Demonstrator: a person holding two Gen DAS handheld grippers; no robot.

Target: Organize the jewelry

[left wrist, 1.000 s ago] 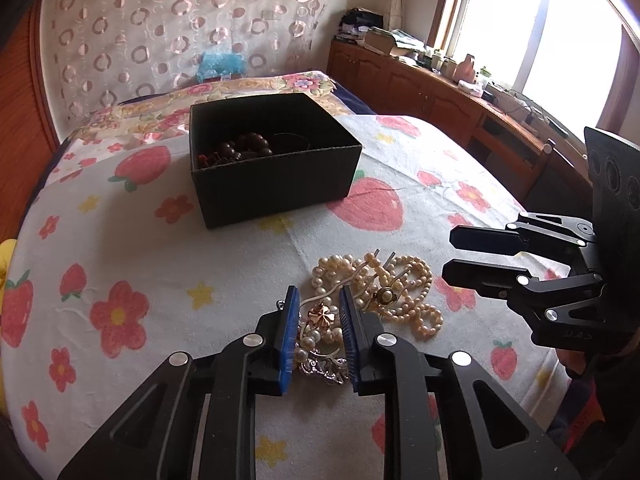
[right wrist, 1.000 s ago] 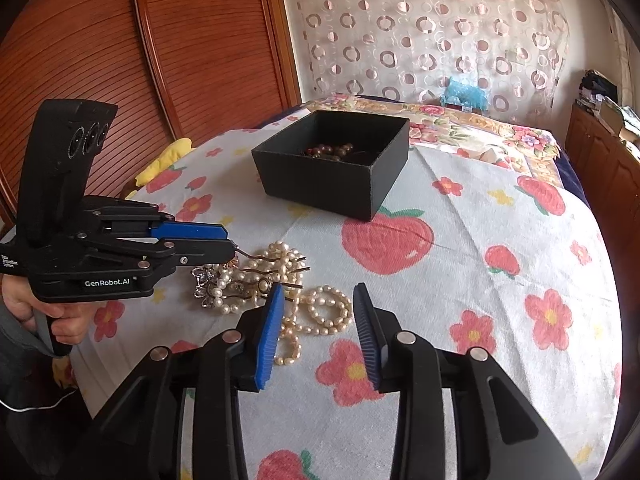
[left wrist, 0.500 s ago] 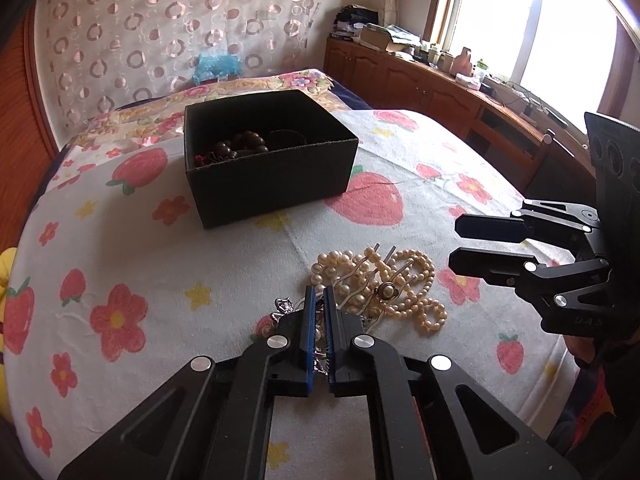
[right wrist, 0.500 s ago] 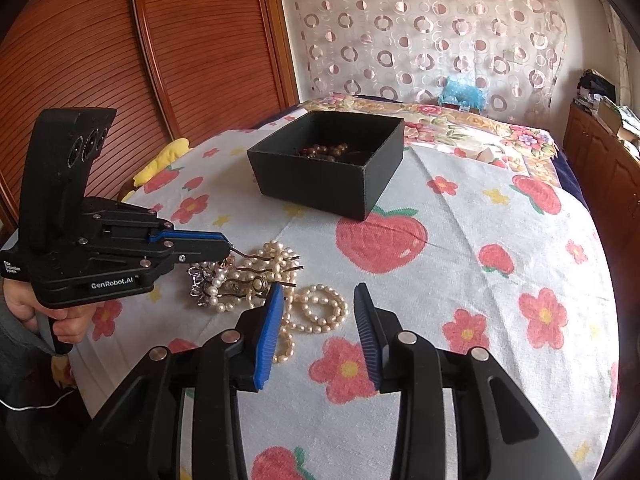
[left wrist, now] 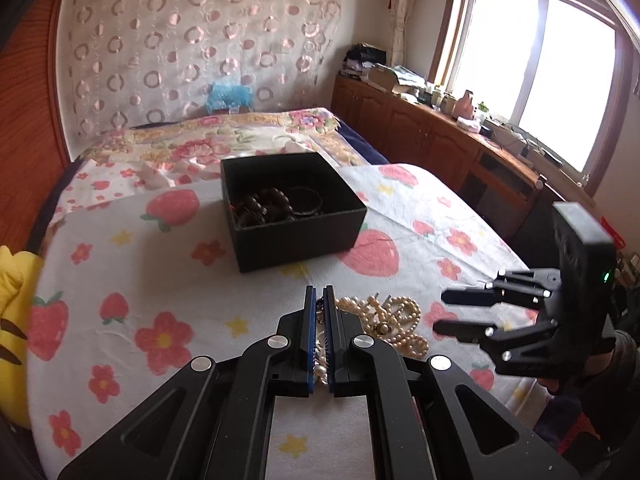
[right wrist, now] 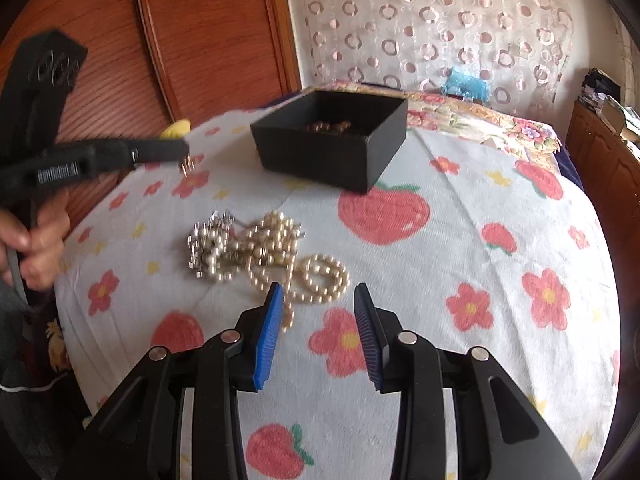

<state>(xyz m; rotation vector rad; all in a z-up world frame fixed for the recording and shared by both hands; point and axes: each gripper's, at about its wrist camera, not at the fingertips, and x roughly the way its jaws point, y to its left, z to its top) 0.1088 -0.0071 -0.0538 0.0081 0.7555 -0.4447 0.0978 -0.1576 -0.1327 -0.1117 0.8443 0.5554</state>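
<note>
1. My left tool (left wrist: pixel 317 300) has its blue pads pinched together on a small metal trinket (right wrist: pixel 186 165), which dangles just under the tips, clear of the bed (right wrist: pixel 500 264).
2. The black box (left wrist: pixel 296 236) lies straight ahead of that tool, toward the head of the bed. Its open top faces up and dark beads (left wrist: pixel 266 206) already sit inside.
3. The left tool is the nearer one to the box, so I judge the carry is a short forward reach.
4. My right tool (right wrist: pixel 316 304) hangs with its pads wide apart and empty, just short of the pearl pile (right wrist: pixel 264 252) near the foot edge of the bed.
</note>
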